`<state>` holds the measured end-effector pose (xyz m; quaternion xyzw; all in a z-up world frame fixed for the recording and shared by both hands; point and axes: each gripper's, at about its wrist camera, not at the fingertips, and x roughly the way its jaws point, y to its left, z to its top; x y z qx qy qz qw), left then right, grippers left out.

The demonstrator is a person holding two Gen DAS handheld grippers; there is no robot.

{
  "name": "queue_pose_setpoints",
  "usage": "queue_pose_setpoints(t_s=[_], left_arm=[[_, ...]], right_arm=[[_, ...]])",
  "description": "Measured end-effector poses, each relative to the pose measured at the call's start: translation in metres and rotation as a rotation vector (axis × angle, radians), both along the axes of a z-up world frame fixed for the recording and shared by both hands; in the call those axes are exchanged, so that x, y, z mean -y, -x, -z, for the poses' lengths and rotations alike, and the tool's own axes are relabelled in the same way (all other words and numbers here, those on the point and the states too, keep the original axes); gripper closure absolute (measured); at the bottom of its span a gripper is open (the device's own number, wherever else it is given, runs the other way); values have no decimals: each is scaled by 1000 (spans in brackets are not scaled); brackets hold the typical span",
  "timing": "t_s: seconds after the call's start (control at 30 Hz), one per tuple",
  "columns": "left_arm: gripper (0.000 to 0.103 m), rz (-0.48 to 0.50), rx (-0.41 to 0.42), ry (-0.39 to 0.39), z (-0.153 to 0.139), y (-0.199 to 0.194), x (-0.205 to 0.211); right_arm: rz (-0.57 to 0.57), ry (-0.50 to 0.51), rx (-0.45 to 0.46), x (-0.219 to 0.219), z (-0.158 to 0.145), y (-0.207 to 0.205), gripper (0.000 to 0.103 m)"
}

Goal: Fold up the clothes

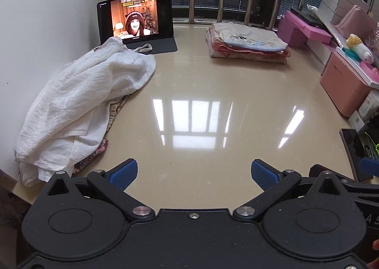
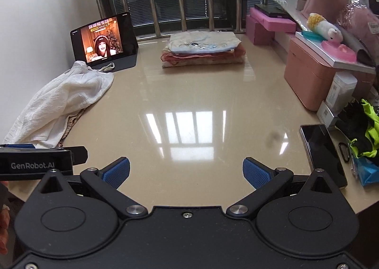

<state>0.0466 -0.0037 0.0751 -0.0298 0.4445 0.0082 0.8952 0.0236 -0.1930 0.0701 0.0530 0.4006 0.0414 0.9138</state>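
- Left gripper (image 1: 194, 174): jaws spread wide, blue pads (image 1: 124, 173) holding nothing, over bare tabletop (image 1: 189, 84).
- Right gripper (image 2: 186, 171): jaws likewise spread wide and empty, above the same glossy beige surface; the left unit's body showed at 9 o'clock in the right wrist view.
- Crumpled white garment (image 1: 83, 103) lay heaped at 10 o'clock, against the wall, unfolded, covering a patterned cloth (image 1: 116, 109) whose edge stuck out beneath it.
- Folded stack (image 1: 247, 42) sat at 1 o'clock, far side of the table near the window bars, a pale printed piece on top; well apart from the white heap.
- Tablet (image 1: 137, 19) stood at 11 o'clock behind the white garment, screen lit.
- Phone (image 2: 323, 155) lay flat at 3 o'clock in the right wrist view, just beside a black-and-neon cloth item (image 2: 360, 126).
- Pink boxes (image 2: 308, 74) lined the right edge at 2 o'clock.
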Motion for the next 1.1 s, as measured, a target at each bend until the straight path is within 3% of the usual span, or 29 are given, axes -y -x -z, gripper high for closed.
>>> queue_pose_setpoints(t_s=[0.27, 0.7, 1.1], left_arm=[[0, 12, -4, -13, -14, 22, 6], [0, 5, -9, -82, -31, 35, 17], [0, -6, -2, -72, -40, 40, 16]], right_arm=[[-21, -35, -5, 2, -24, 17, 0], [5, -53, -33, 6, -33, 33, 0], [-31, -35, -13, 2, -47, 35, 0]])
